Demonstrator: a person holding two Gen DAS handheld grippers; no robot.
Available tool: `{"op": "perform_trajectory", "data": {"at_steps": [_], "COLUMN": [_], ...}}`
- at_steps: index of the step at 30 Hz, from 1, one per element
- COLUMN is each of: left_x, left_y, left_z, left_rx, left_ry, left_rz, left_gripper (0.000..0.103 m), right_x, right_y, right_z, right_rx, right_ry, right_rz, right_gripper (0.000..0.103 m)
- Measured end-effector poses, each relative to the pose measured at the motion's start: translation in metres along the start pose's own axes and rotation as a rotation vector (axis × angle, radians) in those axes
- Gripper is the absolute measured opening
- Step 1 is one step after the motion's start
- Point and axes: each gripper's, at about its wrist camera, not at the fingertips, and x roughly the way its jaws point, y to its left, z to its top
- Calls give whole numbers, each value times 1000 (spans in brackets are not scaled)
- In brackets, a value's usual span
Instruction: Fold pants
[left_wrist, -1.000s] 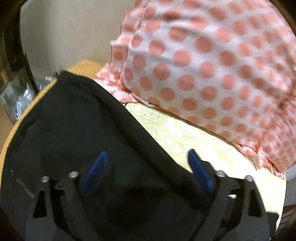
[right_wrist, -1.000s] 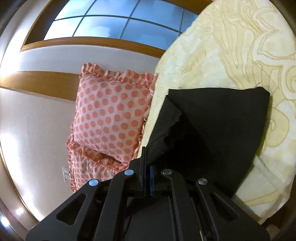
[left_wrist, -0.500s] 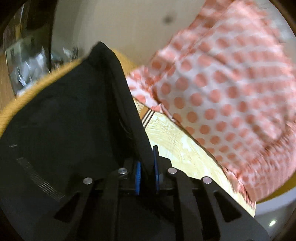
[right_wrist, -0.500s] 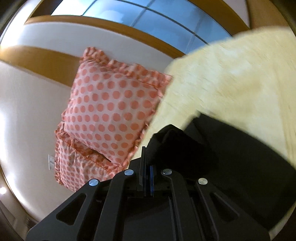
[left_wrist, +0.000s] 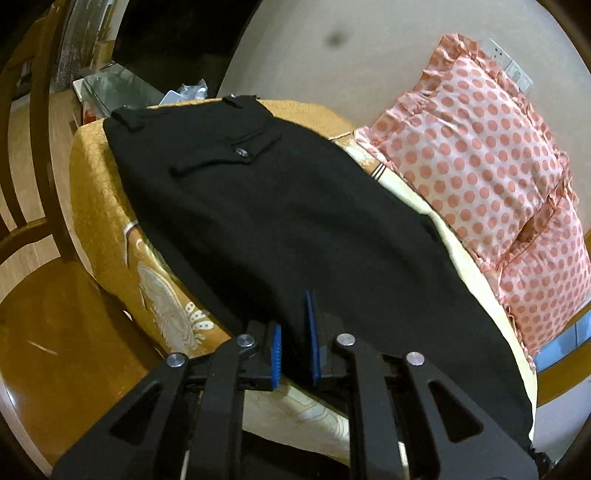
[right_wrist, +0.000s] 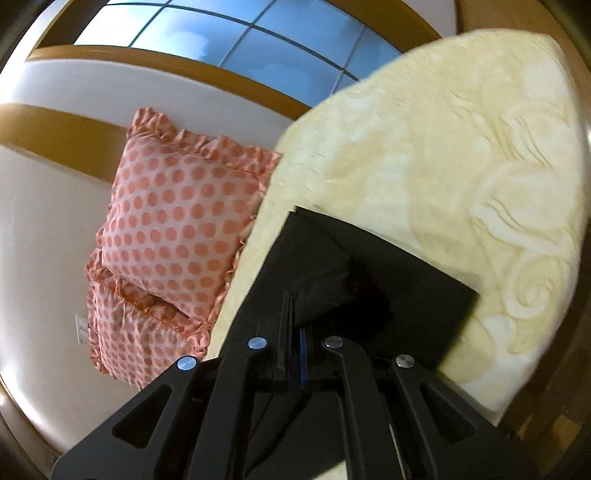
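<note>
The black pants (left_wrist: 280, 206) lie stretched along the bed, waistband and a buttoned back pocket (left_wrist: 236, 151) at the far end. My left gripper (left_wrist: 293, 332) is shut on the pants' near edge, blue pads pinching the cloth. In the right wrist view the pants (right_wrist: 388, 295) lie on the cream bedspread (right_wrist: 461, 166) with a square far corner. My right gripper (right_wrist: 295, 332) is shut on a bunched fold of the pants.
Two pink polka-dot pillows (left_wrist: 487, 177) lean on the wall beside the pants; they also show in the right wrist view (right_wrist: 173, 229). An orange-gold bedspread edge (left_wrist: 103, 221) drops to a wooden chair (left_wrist: 37, 280). A glass table (left_wrist: 110, 88) stands beyond the bed. A window (right_wrist: 229, 40) is above.
My left gripper went from open to shut on the pants' edge and pulled back, so the pants now lie stretched out. My right gripper stayed shut on the cloth and moved over the bed.
</note>
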Motion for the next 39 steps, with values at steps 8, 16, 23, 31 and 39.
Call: {"op": "perform_trajectory", "data": {"at_steps": [8, 16, 23, 31, 39], "left_x": [8, 1, -4, -6, -14], "left_y": [1, 11, 10, 18, 24], "left_z": [10, 4, 7, -6, -8], "left_rx": [-59, -10, 56, 68, 63], "left_ry": [9, 35, 40, 20, -25], "left_rz": [-49, -55, -52, -55, -80], "left_gripper": [27, 20, 18, 18, 28], "right_x": [1, -18, -44, -41, -41], "right_y": [15, -2, 4, 8, 2], "right_z": [10, -4, -15, -14, -14], "right_rx": [-9, -11, -44, -91, -120], "right_ry": [20, 7, -45, -55, -42], "right_rz": [8, -95, -84, -117, -179], "right_gripper": [3, 1, 2, 2, 13]}}
